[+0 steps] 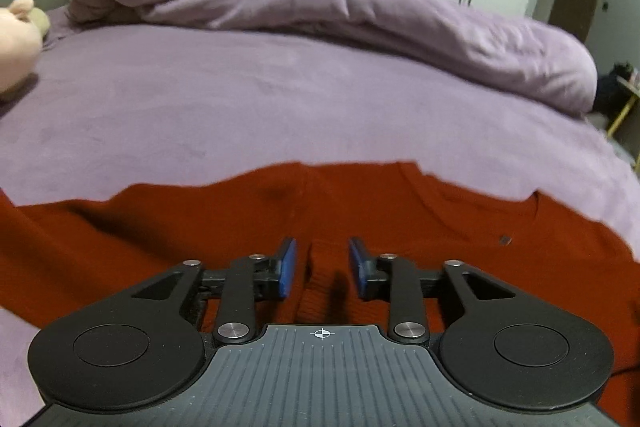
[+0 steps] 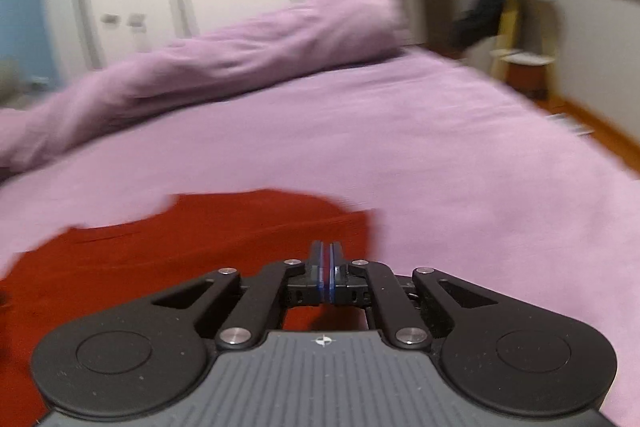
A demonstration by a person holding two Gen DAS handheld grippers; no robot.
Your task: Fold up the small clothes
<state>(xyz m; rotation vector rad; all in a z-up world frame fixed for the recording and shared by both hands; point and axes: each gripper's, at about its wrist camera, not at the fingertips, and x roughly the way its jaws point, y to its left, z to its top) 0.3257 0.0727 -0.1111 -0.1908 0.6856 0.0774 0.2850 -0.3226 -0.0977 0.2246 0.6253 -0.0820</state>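
With the left gripper (image 1: 322, 269) spread over the red garment (image 1: 240, 227) and the right gripper (image 2: 327, 273) pinching its edge, fold evenly on the bed (image 1: 280, 99).

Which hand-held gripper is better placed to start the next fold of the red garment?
Right, probably. The right hand-held gripper is shut at the red garment's edge, a thin red strip between its pads. The left hand-held gripper stands open over mid-cloth, holding nothing.
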